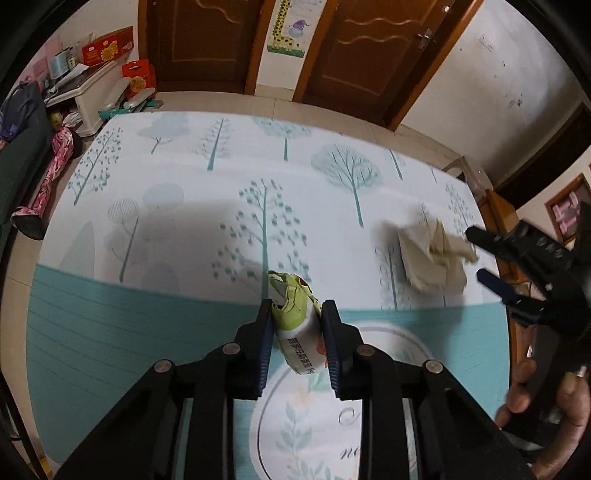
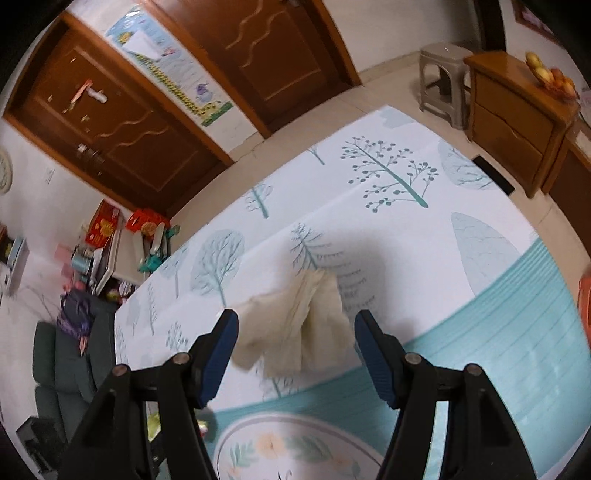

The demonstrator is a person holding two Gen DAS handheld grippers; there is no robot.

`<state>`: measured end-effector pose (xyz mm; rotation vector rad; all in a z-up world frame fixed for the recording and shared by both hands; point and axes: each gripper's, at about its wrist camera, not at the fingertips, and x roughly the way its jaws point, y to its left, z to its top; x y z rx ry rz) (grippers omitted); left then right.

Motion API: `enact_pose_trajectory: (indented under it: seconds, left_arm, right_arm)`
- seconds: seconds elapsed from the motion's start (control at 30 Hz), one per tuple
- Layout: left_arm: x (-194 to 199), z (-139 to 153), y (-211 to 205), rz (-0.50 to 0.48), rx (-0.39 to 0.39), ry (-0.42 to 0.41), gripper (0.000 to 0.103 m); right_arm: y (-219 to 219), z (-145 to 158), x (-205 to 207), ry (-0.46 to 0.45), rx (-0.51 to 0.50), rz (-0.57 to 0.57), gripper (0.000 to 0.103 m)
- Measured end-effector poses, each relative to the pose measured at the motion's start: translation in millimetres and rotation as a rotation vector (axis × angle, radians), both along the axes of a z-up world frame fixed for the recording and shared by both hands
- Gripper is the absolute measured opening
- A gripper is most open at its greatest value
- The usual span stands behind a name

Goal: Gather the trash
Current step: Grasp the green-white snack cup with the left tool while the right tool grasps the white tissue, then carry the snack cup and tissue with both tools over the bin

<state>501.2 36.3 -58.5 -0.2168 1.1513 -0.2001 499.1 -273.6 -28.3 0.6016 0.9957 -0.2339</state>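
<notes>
The left gripper (image 1: 297,314) has its fingers narrowed around a crumpled green-and-white wrapper (image 1: 297,325); both blue pads press its sides, so the wrapper is held, with its printed white end pointing toward the camera. It sits over the near part of the play mat (image 1: 147,229), a floor mat printed with pale trees on white and a teal band closer in.

To the right on the mat lies a crumpled beige tissue (image 1: 430,254). The right gripper (image 2: 295,332) has its fingers wide, one on each side of that tissue (image 2: 295,332), with a clear gap between each pad and the paper. From this angle it is hard to say whether the tissue rests flat on the mat (image 2: 388,206) or is slightly raised. In the left wrist view the right gripper (image 1: 484,258) shows at the right edge, its tips just beside the tissue, with the person's hand (image 1: 535,402) below it.

Beyond the mat stand two brown wooden doors (image 1: 207,37) with a giraffe chart (image 1: 286,27) between them.
</notes>
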Motion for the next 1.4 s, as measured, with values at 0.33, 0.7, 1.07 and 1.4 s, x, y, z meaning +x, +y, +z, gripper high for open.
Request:
enact_pose_trajectory:
  seconds: [0.33,0.7,1.07,1.4]
  left_arm:
    - [17.1,-1.3,8.8,-0.005,-0.011,-0.007,0.024]
    - [-13.3,9.6,5.9,-0.033,-0.016,-0.005,0.023]
    - [-127.6,53.1,-19.6,-0.116,0.007,-0.083,0.023]
    - [-301.2,85.4,-66.2,-0.169,0.026,-0.169,0.024]
  right_arm:
    - [13.4,-38.6,10.9,0.054,0.017,0.034,0.043]
    - [38.9,-9.7,-25.8,-0.015,-0.063,0.140,0.015]
    - [47.6,33.2,-178.0,-0.087,-0.083,0.203,0.014]
    - [41.7,67.8,-346.3,-0.144,-0.126,0.290,0.014]
